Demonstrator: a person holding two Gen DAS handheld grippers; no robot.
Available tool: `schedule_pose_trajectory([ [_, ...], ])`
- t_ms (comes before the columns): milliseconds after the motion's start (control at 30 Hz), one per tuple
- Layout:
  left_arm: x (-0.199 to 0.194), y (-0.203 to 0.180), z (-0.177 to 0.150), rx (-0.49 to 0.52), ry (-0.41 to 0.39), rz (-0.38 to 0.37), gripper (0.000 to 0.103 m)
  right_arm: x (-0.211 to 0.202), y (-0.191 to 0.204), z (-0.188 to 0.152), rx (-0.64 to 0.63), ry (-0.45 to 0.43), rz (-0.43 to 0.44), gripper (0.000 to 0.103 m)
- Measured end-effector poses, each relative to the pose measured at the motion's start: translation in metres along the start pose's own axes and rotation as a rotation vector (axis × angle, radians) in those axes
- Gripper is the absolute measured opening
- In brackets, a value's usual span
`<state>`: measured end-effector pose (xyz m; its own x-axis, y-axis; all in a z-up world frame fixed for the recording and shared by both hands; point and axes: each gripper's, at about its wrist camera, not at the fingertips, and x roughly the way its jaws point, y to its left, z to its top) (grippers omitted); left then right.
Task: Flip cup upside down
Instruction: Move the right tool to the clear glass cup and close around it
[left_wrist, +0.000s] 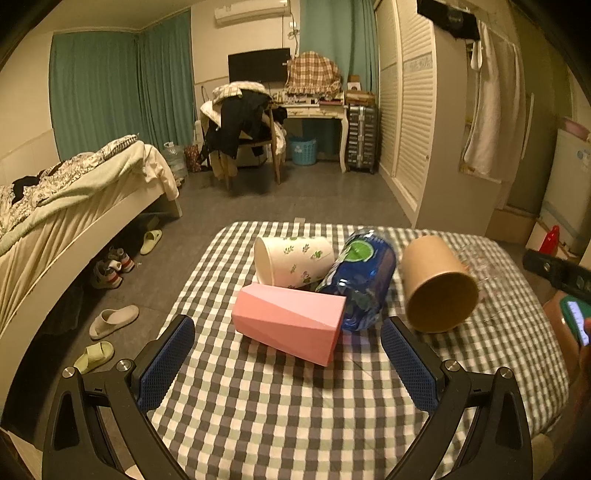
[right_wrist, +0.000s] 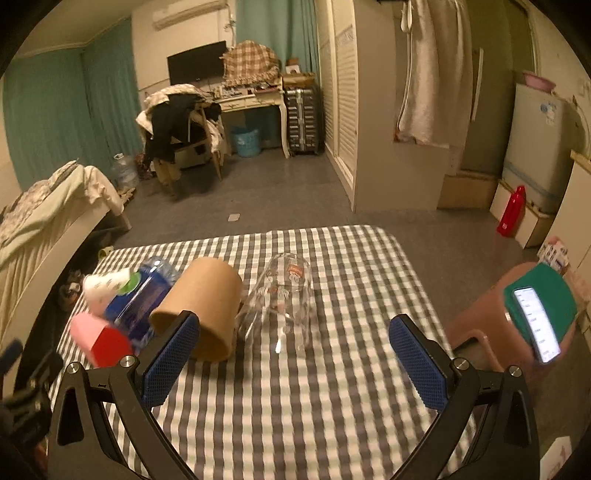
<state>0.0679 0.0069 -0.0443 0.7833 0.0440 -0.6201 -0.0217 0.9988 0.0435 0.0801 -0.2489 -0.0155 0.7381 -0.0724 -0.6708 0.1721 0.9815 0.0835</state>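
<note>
Several cups lie on their sides on the checked tablecloth (left_wrist: 280, 406). A pink faceted cup (left_wrist: 290, 323) lies nearest, just beyond my open, empty left gripper (left_wrist: 288, 358). Behind it lie a white flowered cup (left_wrist: 291, 260), a blue plastic cup (left_wrist: 360, 280) and a brown paper cup (left_wrist: 437, 282). In the right wrist view the brown paper cup (right_wrist: 201, 308) lies beside a clear glass cup (right_wrist: 280, 302), which lies ahead of my open, empty right gripper (right_wrist: 295, 350). The pink cup (right_wrist: 98, 339) is at the left there.
A pink stool (right_wrist: 491, 325) stands at the table's right, with a phone in a green case (right_wrist: 539, 317) above it. A bed (left_wrist: 66, 206) and slippers (left_wrist: 112, 321) are at the left. A desk, chair and wardrobe stand far behind.
</note>
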Motion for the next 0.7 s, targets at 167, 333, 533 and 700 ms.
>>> schedule_pose_trajectory([
  [167,0.019,0.000,-0.001,0.021,0.021,0.022,0.103,0.056,0.001,0.008,0.030,0.086,-0.024,0.103],
  [333,0.032,-0.001,-0.002,0.039,0.038,0.040,0.103,0.094,-0.005,0.005,0.064,0.142,-0.025,0.102],
  [533,0.045,-0.007,0.001,0.061,0.048,0.053,0.103,0.124,-0.011,0.001,0.079,0.181,0.034,0.100],
  [700,0.052,-0.014,0.001,0.079,0.062,0.054,0.103,0.136,-0.013,-0.002,0.100,0.206,0.088,0.098],
])
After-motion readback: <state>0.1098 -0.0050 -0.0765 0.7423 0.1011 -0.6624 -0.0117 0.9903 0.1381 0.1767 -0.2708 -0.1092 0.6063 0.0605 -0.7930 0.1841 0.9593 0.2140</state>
